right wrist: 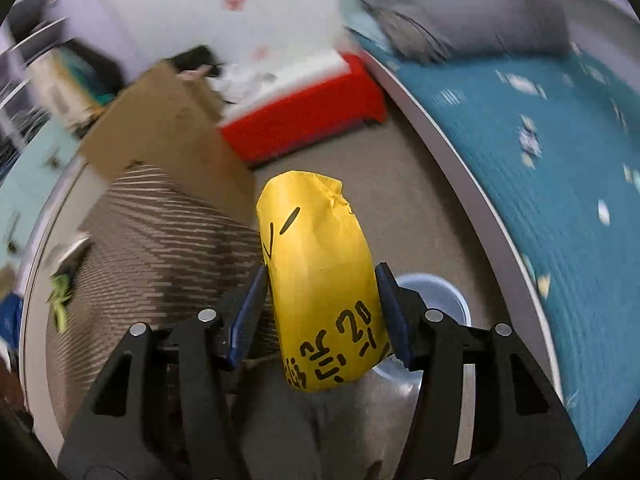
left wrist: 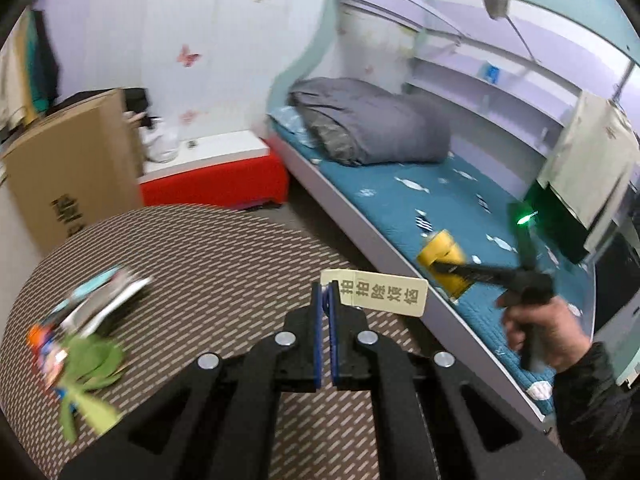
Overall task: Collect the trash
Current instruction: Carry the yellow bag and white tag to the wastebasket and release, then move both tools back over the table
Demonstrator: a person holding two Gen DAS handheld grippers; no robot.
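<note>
My left gripper [left wrist: 327, 300] is shut on a cream paper tag [left wrist: 380, 291] with black Chinese characters, held above the round woven table [left wrist: 224, 264]. My right gripper [right wrist: 322, 280] is shut on a yellow paper package [right wrist: 320, 276] with black handwriting; the left wrist view shows that package [left wrist: 442, 260] held over the bed's edge. A pale blue bin [right wrist: 436, 296] shows on the floor just behind and below the package. Wrappers [left wrist: 100, 300] and a green leafy scrap [left wrist: 92, 364] lie on the table's left side.
A bed with a teal sheet [left wrist: 400, 196] and grey duvet [left wrist: 372, 124] runs along the right. A red bench [left wrist: 216, 184] and a cardboard box [left wrist: 68, 164] stand behind the table. The floor [right wrist: 384, 200] between table and bed is grey.
</note>
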